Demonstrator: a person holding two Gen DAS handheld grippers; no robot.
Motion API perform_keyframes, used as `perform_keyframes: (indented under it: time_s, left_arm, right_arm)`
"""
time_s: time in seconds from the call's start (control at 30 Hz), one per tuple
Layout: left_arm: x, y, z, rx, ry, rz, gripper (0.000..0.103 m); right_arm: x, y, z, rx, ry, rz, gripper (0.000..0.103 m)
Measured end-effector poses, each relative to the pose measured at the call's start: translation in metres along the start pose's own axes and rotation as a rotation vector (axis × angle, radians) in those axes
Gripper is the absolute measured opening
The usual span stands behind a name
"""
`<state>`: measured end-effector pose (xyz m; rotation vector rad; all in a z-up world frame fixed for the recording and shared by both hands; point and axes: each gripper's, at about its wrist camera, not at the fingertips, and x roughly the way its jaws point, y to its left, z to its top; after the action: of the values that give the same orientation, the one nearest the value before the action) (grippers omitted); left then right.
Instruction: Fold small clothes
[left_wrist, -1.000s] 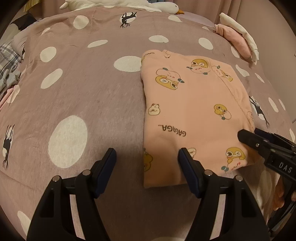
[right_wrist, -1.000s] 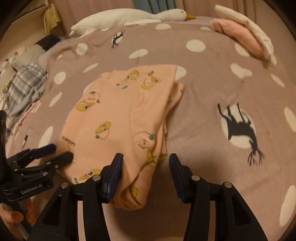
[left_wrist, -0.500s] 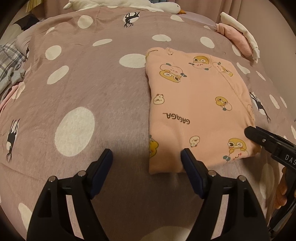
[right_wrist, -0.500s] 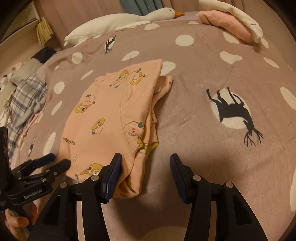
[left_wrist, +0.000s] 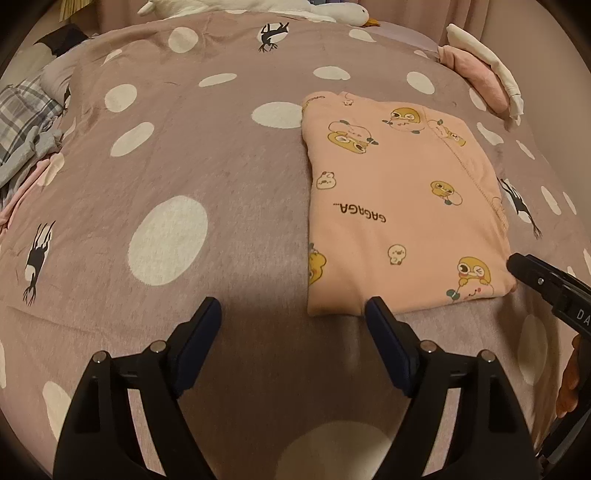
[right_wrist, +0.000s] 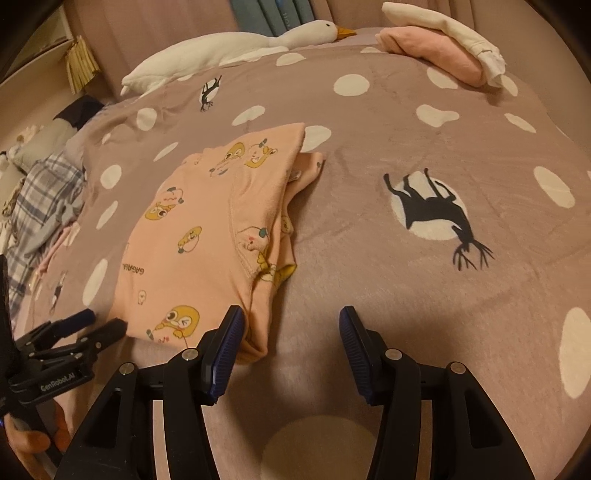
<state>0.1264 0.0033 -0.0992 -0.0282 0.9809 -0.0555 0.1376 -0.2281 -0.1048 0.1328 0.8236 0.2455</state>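
Note:
A small peach garment (left_wrist: 399, 206) with yellow cartoon prints lies folded into a neat rectangle on the spotted mauve bedspread (left_wrist: 184, 155). It also shows in the right wrist view (right_wrist: 210, 236). My left gripper (left_wrist: 293, 325) is open and empty, just short of the garment's near left corner. My right gripper (right_wrist: 291, 328) is open and empty at the garment's near right corner; its left finger (right_wrist: 225, 347) is close beside the folded edge. Each gripper shows at the edge of the other's view.
A folded pink and white stack (right_wrist: 447, 48) lies at the far right of the bed. A white goose plush (right_wrist: 236, 48) lies along the far edge. A heap of plaid and grey clothes (right_wrist: 37, 206) sits at the left.
Both grippers have drawn back toward me from the folded garment. Earlier they straddled its near corners; now they sit just off its near edge. The garment has not moved.

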Motion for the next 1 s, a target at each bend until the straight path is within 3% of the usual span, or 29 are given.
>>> perform_keyframes:
  time_s: [0.37,0.67,0.7,0.77,1.0]
  left_arm:
    - [-0.011,0.004,-0.011,-0.027,0.010,0.007,0.081]
    - [-0.039,0.005,-0.024,-0.032,-0.030,-0.016,0.092]
    - [-0.042,0.005,-0.025,-0.032,-0.035,-0.018,0.094]
    - [-0.050,0.004,-0.028,-0.036,-0.048,-0.023,0.099]
    - [-0.078,0.002,-0.037,-0.044,-0.112,-0.038,0.102]
  right_arm:
    - [-0.017,0.006,-0.011,-0.011,-0.018,-0.007,0.053]
    - [-0.041,0.018,-0.023,-0.050,-0.049,0.003,0.053]
    - [-0.045,0.020,-0.025,-0.055,-0.054,0.006,0.054]
    - [-0.050,0.023,-0.027,-0.059,-0.067,0.010,0.065]
    - [-0.073,0.036,-0.036,-0.081,-0.121,0.027,0.072]
